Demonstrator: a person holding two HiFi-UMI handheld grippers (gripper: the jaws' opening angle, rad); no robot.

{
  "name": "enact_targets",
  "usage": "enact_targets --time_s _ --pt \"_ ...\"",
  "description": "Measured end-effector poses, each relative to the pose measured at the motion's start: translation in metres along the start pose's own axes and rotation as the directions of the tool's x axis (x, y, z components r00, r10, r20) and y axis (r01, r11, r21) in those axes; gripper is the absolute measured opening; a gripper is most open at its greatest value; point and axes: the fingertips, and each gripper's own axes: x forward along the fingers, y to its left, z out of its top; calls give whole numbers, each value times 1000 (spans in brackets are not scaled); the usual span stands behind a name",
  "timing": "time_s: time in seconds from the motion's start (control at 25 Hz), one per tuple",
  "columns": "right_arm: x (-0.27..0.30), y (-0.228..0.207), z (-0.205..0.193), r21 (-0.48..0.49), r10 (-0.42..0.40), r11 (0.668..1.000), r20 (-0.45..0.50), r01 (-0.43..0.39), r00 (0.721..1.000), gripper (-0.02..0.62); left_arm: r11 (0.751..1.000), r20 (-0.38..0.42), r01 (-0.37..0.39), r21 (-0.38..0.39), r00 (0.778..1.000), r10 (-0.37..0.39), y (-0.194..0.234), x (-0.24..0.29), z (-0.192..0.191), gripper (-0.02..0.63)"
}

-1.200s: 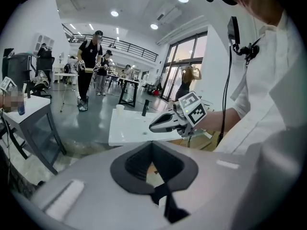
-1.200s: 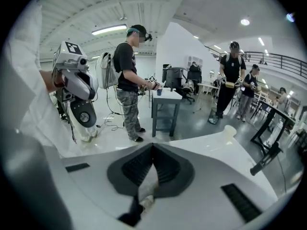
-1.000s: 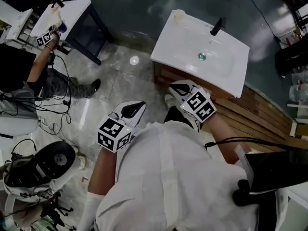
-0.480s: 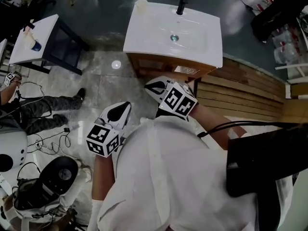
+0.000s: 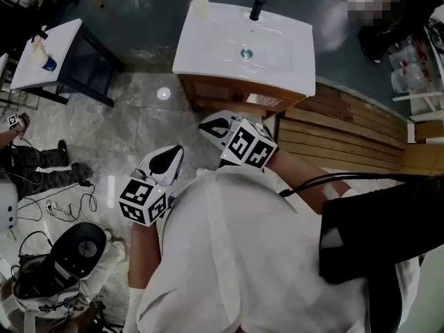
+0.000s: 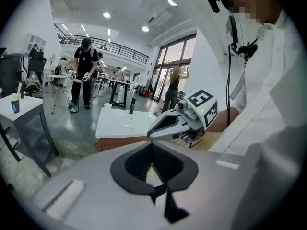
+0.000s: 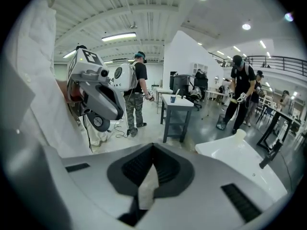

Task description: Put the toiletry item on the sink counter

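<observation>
The blue cup (image 5: 48, 64), probably the toiletry item, stood near the edge of a side table (image 5: 68, 39), so a careless approach could push it off. It was well apart from the left gripper (image 5: 165, 161) and the right gripper (image 5: 216, 125), both closed on nothing, and also far from the sink counter (image 5: 208, 50)

You wear a loose white shirt (image 5: 243, 255), and a thin black cable (image 5: 333, 180) curves over your right side. Your left gripper (image 5: 177, 149) and right gripper (image 5: 204, 125) have smooth white shells with black ribbed linings. The left cube (image 5: 144, 201) and right cube (image 5: 248, 146) bear black-and-white square markers.
</observation>
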Motion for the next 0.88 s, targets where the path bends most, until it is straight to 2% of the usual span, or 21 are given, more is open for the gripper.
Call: enact_targets --time_s 0.2,0.88 --pt "-5 -3 -3 -15 11 1000 7 -11 1000 5 1000 -10 -9 5 1000 9 -5 9 0 6" --pt "0 -21 -8 9 -6 1000 -17 7 1000 5 999 -39 33 1 999 -33 7 24 6 6"
